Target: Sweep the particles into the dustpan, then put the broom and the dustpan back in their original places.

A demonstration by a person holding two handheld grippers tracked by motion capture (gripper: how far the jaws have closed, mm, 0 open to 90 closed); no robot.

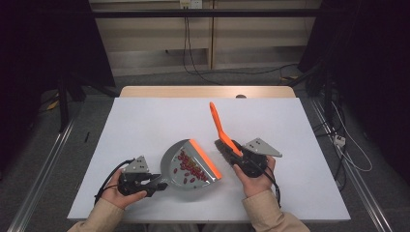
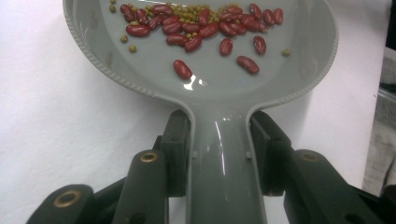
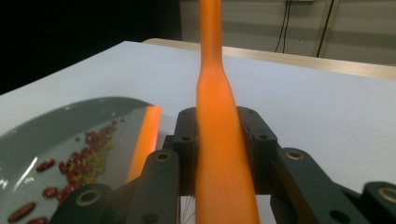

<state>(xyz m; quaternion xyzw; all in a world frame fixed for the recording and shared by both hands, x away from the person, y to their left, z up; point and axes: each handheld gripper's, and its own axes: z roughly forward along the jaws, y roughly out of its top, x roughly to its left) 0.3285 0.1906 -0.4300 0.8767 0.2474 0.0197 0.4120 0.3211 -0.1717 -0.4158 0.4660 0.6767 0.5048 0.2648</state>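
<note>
Resting on a white table (image 1: pixel 145 121) — left fingers clamp the dustpan (image 2: pixel 205 70), right fingers the brush (image 3: pixel 219 140).

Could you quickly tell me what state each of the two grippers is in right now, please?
Left gripper: closed on the handle of the grey plastic dustpan holding beans.
Right gripper: closed on the orange plastic brush handle.

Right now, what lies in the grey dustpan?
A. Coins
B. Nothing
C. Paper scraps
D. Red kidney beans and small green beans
D: red kidney beans mixed with small green beans lie in the grey dustpan, whose handle the left claw grips.
</note>
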